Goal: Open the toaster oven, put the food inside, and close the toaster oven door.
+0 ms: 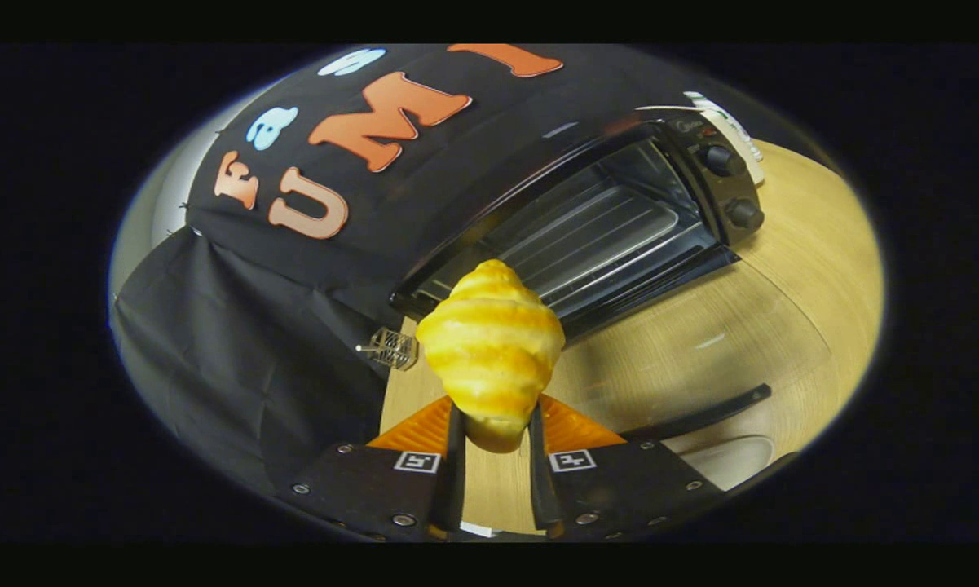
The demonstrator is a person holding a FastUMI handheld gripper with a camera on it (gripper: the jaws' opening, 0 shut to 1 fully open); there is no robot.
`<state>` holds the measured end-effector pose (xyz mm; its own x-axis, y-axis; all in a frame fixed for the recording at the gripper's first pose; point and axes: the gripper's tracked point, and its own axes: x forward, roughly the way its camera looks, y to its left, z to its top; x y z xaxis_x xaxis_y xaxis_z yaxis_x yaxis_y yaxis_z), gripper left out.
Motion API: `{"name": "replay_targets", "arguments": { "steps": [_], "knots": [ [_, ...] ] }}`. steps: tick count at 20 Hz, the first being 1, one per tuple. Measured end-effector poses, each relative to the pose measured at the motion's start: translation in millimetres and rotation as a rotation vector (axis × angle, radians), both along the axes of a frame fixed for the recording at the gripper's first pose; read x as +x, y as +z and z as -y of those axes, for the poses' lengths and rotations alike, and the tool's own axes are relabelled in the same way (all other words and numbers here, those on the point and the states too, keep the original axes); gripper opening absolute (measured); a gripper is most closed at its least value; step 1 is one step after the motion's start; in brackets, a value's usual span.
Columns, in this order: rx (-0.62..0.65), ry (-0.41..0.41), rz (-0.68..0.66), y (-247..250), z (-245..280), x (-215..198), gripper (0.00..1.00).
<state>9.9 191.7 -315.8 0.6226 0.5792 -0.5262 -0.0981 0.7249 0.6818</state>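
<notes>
A golden croissant stands upright between my fingers, and my gripper is shut on its lower end. Beyond it, the black toaster oven stands on the wooden table with its cavity showing a metal rack. Its glass door is folded down towards me, nearly flat over the table, with the black handle at its near edge. The croissant is held above the table, just in front of the oven's left part and apart from it.
Two knobs sit on the oven's right panel. A small wire-mesh object rests at the table's left edge by the black cloth wall. A white dish lies below the door handle, close to my right finger.
</notes>
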Motion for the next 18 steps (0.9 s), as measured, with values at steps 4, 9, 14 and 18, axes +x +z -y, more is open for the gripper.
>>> {"name": "replay_targets", "arguments": {
  "steps": [4,9,14,18],
  "knots": [
    [0.036,-0.052,-0.023,-9.0,-3.3,29.1,0.34],
    [0.086,-0.091,-0.057,-17.0,-12.3,52.0,0.33],
    [0.129,-0.128,-0.064,-14.2,-16.2,76.3,0.34],
    [0.143,-0.172,-0.043,-7.6,-12.6,99.7,0.34]
  ]
}}
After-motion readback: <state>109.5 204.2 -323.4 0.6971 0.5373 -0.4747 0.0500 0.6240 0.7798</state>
